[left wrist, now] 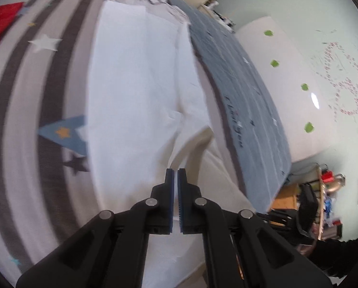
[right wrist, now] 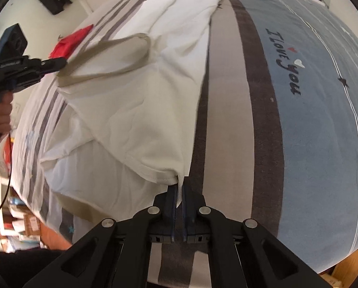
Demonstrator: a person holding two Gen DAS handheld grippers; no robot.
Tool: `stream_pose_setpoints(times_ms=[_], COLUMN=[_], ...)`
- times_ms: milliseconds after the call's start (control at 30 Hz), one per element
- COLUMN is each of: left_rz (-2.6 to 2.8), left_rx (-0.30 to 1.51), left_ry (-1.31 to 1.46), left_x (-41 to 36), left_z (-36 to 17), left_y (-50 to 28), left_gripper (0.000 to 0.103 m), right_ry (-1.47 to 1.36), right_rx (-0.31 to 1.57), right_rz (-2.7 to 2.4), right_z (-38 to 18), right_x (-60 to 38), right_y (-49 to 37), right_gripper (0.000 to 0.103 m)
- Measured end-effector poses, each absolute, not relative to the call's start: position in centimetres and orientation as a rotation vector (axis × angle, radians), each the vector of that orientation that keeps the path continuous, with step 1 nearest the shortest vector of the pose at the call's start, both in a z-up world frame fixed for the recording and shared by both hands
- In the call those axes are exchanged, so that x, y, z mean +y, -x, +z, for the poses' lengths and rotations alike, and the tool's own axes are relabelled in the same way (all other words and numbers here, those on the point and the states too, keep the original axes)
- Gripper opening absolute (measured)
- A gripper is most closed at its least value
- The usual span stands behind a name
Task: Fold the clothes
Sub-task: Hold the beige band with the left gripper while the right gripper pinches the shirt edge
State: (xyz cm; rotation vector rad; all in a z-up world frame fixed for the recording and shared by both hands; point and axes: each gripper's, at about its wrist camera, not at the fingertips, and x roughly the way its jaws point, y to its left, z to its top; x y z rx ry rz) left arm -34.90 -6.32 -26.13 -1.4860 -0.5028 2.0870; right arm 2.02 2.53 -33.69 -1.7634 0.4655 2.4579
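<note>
While both grippers pinch the white shirt, only right wrist shows its collar.

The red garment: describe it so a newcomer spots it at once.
Start at the bed with its grey-striped, star-printed cover. A large white shirt lies spread along the middle; look past it to the striped side, away from the blue band reading "I love you". The red garment lies crumpled there, the only red cloth among white ones.
</note>
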Motion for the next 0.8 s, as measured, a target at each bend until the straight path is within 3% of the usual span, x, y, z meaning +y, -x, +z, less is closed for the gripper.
stream_pose_setpoints(times_ms=[300,433,533,633,667,700,800], left_rz=[2.157,2.153,2.145,2.141,2.143,2.151,2.176], left_rx=[-0.145,-0.074,0.022,0.123,0.131,0.135,0.129], left_ry=[1.571,1.561,1.575,1.584,1.579,1.565,1.525], left_x=[-5.5,-3.6,-2.3,-1.4,-1.4,-1.5,-1.9], left_z=[-28.7,-28.9,-29.5,-30.2,-30.1,-29.7,-28.6], left_y=[33.0,33.3,33.4,33.3,33.3,33.2,32.8], left_gripper=[0.001,0.019,0.023,0.021,0.005,0.002,0.002], right_ry=[1.852,1.847,1.841,1.844,1.844,1.844,1.839], right_rx=[0.34,0.376,0.404,0.404,0.412,0.418,0.418], right_rz=[2.462,2.439,2.439,2.443,2.443,2.443,2.444], right_z=[-32.9,-33.7,-33.7,-33.8,-33.8,-33.9,-33.9], right_x=[1.0,1.3,1.6,1.7,1.7,1.8,1.8], right_y=[-2.9,-2.7,-2.7,-2.6,-2.5,-2.5,-2.4], right_gripper=[0.004,0.004,0.005,0.005,0.005,0.005,0.005])
